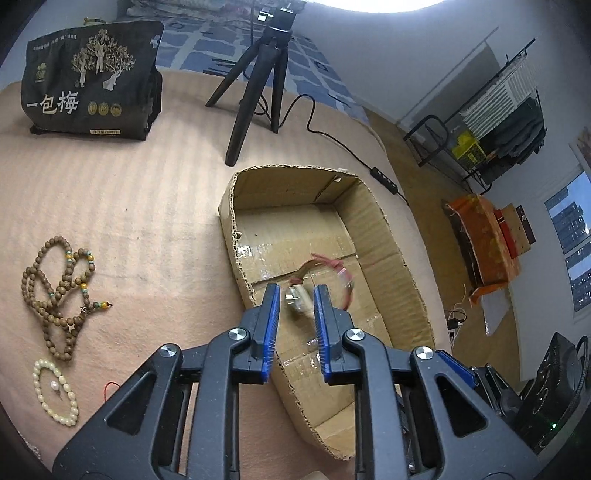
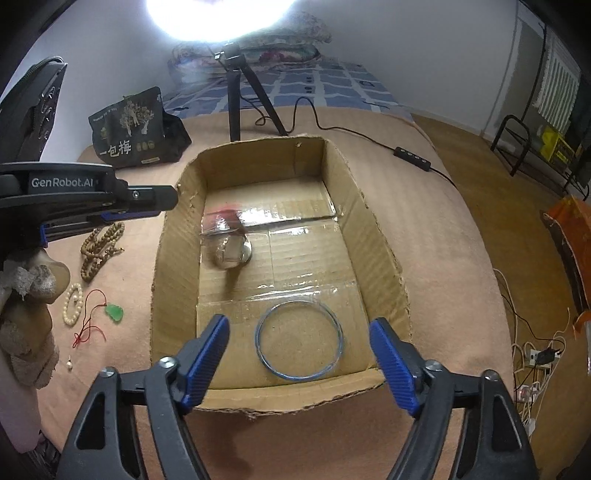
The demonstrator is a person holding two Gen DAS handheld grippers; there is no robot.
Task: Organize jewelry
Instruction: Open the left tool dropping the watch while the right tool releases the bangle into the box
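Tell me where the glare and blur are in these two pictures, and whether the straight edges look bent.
Right wrist view: a blown-out lamp whitens the top, clear tape on the brown cardboard box floor glints, and the small clear bagged item with a red strip is smeared. Left wrist view: glare only at the top edge; that same item is blurred beyond the blue-padded fingers. Both views bow the box walls.

A small clear packet with a red band (image 2: 227, 236) lay smeared by motion blur inside the cardboard box (image 2: 373, 236), its contents unreadable. From the left wrist, the left tool (image 1: 295, 295) partly hid the same packet. The box's near corner ran out of sight behind that tool's frame. A tiny pale bead (image 2: 68, 365) near the bed's left edge was too small to identify.
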